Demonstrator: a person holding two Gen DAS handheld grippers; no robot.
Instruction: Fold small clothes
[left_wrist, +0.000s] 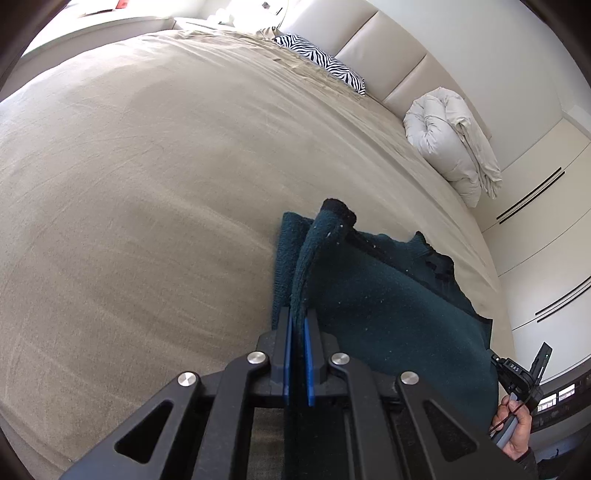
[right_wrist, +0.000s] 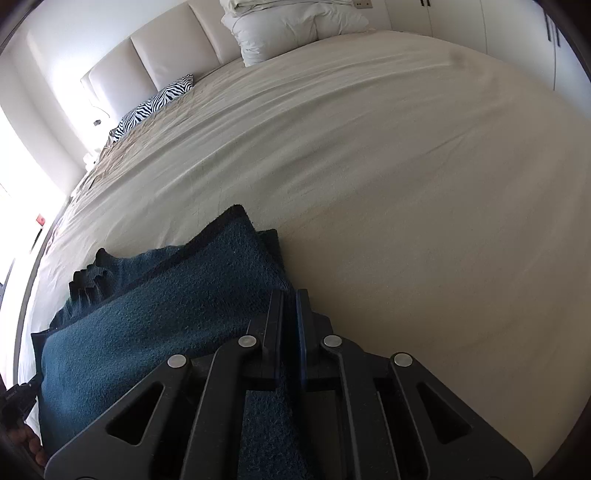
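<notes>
A dark teal knitted sweater (left_wrist: 388, 302) lies partly folded on the beige bed; it also shows in the right wrist view (right_wrist: 155, 317). My left gripper (left_wrist: 298, 321) is shut on a raised fold of the sweater at its left edge, and the cloth stands up between the blue pads. My right gripper (right_wrist: 290, 299) is shut on the sweater's right edge, with cloth running between the fingers. The ribbed collar (right_wrist: 92, 280) points toward the far side. The other hand and its gripper (left_wrist: 517, 373) show at the right edge of the left wrist view.
The beige bedsheet (left_wrist: 147, 184) spreads wide around the sweater. A zebra-print pillow (left_wrist: 321, 61) and a rolled white duvet (left_wrist: 450, 140) lie by the padded headboard (left_wrist: 388, 51). White cupboards (left_wrist: 546, 221) stand past the bed's right side.
</notes>
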